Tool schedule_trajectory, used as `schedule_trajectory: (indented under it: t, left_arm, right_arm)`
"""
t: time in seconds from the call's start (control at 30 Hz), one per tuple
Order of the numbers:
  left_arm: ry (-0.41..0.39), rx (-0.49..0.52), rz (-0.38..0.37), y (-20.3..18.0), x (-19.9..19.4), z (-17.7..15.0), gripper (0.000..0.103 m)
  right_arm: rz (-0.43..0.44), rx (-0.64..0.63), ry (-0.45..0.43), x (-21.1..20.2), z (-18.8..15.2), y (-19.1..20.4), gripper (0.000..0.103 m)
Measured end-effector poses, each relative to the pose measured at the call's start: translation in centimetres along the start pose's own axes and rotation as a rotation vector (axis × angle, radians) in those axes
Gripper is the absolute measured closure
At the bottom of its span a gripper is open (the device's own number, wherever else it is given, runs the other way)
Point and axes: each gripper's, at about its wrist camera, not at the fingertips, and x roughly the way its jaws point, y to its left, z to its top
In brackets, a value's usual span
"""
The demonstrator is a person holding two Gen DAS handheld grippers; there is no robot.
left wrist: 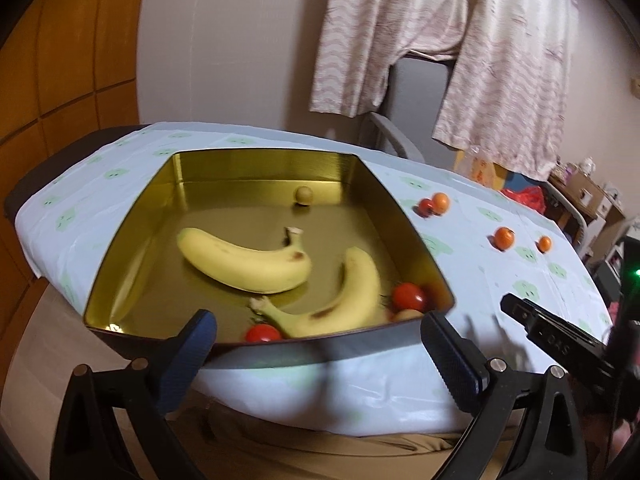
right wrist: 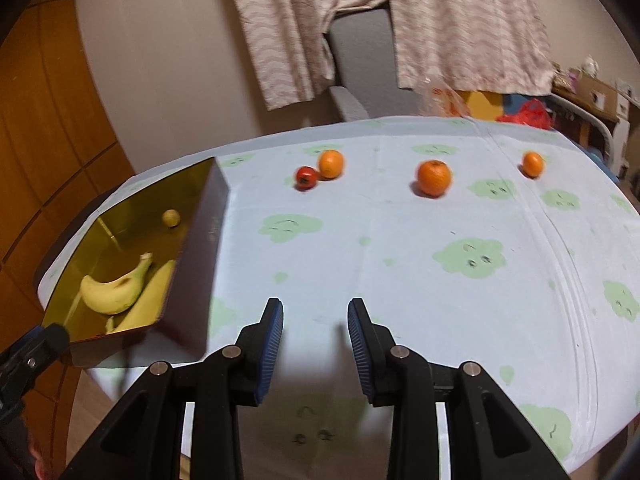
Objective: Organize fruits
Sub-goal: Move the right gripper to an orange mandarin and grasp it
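**Fruit in tin, more on bench**

Glossy gold tin [left wrist: 256, 176] is holding two curved bananas [left wrist: 248, 264]. Left hand-held gripper [left wrist: 316, 344] is gaping wide, empty. Right hand-held gripper [right wrist: 315, 320] is standing slightly parted, empty. Round oranges [right wrist: 434, 178] are sitting on the clothed bench [right wrist: 400, 260].

Gold-lined tin [left wrist: 256, 168], yellow bananas [left wrist: 244, 264], red tomatoes [left wrist: 408, 297], orange citrus [right wrist: 434, 177], pale blue tablecloth [right wrist: 400, 248] with green clouds

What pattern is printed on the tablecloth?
Pale green cloud shapes with little faces on a light blue tablecloth; the right wrist view shows it best.
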Motion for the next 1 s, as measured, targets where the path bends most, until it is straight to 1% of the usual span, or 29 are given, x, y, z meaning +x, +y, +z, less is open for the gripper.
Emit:
schedule_trajectory:
  t: [0.2, 0.33, 0.4, 0.47, 0.5, 0.57, 0.6, 0.63, 0.73, 0.83, 0.93, 1.0]
  left_arm:
    - [0.014, 0.071, -0.041, -2.6, 0.0, -0.3, 0.000]
    - [0.010, 0.100, -0.061, -4.1, 0.1, 0.2, 0.000]
    - [0.013, 0.117, -0.070, -5.0, 0.4, 0.5, 0.000]
    - [0.017, 0.134, -0.083, -5.9, 0.7, 0.9, 0.000]
    - [0.022, 0.146, -0.092, -6.4, 0.9, 1.1, 0.000]
    - [0.031, 0.170, -0.106, -7.8, 1.5, 1.6, 0.000]
    - [0.035, 0.176, -0.113, -8.2, 1.7, 1.8, 0.000]
    - [0.037, 0.184, -0.121, -8.9, 2.0, 2.0, 0.000]
    - [0.054, 0.198, -0.142, -10.6, 2.8, 2.4, 0.000]
    - [0.072, 0.213, -0.156, -12.2, 3.6, 2.8, 0.000]
    - [0.087, 0.221, -0.165, -13.3, 4.5, 3.3, 0.000]
    - [0.092, 0.220, -0.162, -13.9, 5.0, 3.7, 0.000]
  right_arm:
    - [-0.043, 0.067, 0.010, 0.4, 0.3, -3.8, 0.069]
    - [-0.104, 0.092, -0.005, 0.8, 1.2, -7.3, 0.068]
    - [-0.135, 0.083, -0.016, 1.0, 1.8, -9.0, 0.065]
    - [-0.182, 0.077, -0.025, 1.5, 2.8, -11.1, 0.065]
    - [-0.200, 0.079, -0.029, 1.7, 3.4, -12.2, 0.064]
    - [-0.221, 0.086, -0.034, 2.0, 4.8, -14.5, 0.059]
    - [-0.230, 0.093, -0.040, 2.2, 5.7, -15.7, 0.052]
    - [-0.239, 0.098, -0.047, 2.4, 6.6, -16.9, 0.047]
    - [-0.283, 0.098, -0.057, 3.3, 9.2, -19.6, 0.047]
    - [-0.302, 0.138, -0.063, 4.7, 12.2, -22.7, 0.047]
    - [-0.313, 0.180, -0.067, 6.3, 14.6, -25.4, 0.047]
    - [-0.298, 0.193, -0.068, 7.3, 15.6, -26.6, 0.047]
